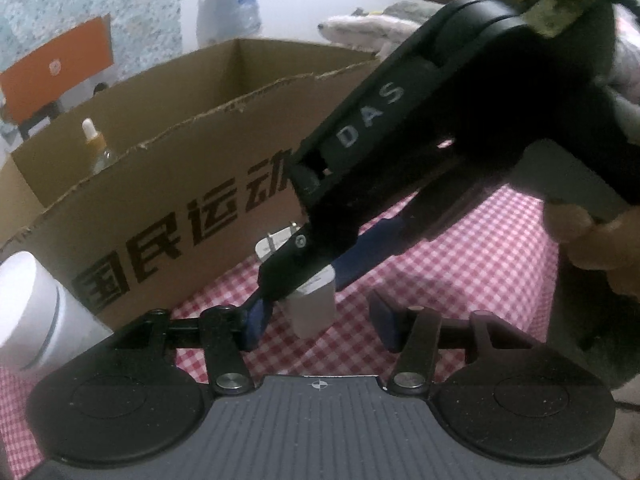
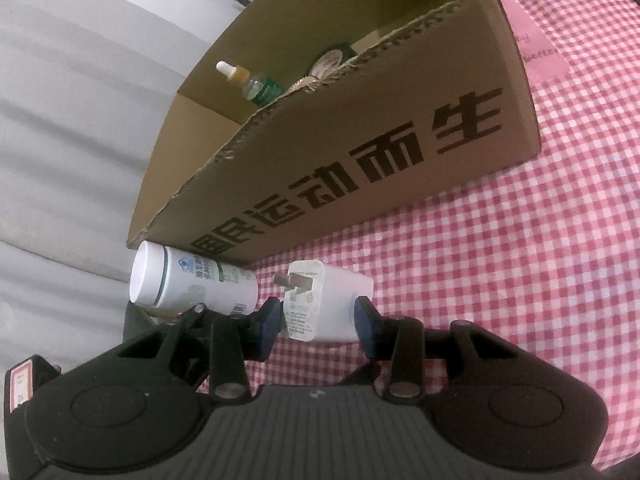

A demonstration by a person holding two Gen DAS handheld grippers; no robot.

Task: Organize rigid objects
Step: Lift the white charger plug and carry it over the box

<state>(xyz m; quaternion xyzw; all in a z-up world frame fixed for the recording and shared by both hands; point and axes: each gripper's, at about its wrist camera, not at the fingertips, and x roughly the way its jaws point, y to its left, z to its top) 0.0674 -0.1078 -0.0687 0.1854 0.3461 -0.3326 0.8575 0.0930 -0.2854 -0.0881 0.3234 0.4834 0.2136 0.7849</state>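
A white plug charger (image 2: 320, 304) with two metal prongs sits between the blue pads of my right gripper (image 2: 318, 326), which is shut on its sides just above the chequered cloth. In the left wrist view the same charger (image 1: 312, 306) hangs from the right gripper (image 1: 296, 300), a black tool reaching in from the upper right. My left gripper (image 1: 320, 322) stands open around it, pads clear of the charger on both sides. A white bottle (image 2: 192, 284) lies on its side by the box corner, and its cap shows at the far left (image 1: 24, 300).
An open cardboard box (image 2: 360, 140) with dark printed characters stands right behind the charger, holding a dropper bottle (image 2: 236, 72), a green-labelled bottle (image 2: 264, 88) and a round tin (image 2: 328, 62). A red-and-white chequered cloth (image 2: 480, 280) covers the table. A hand (image 1: 592, 240) grips the right tool.
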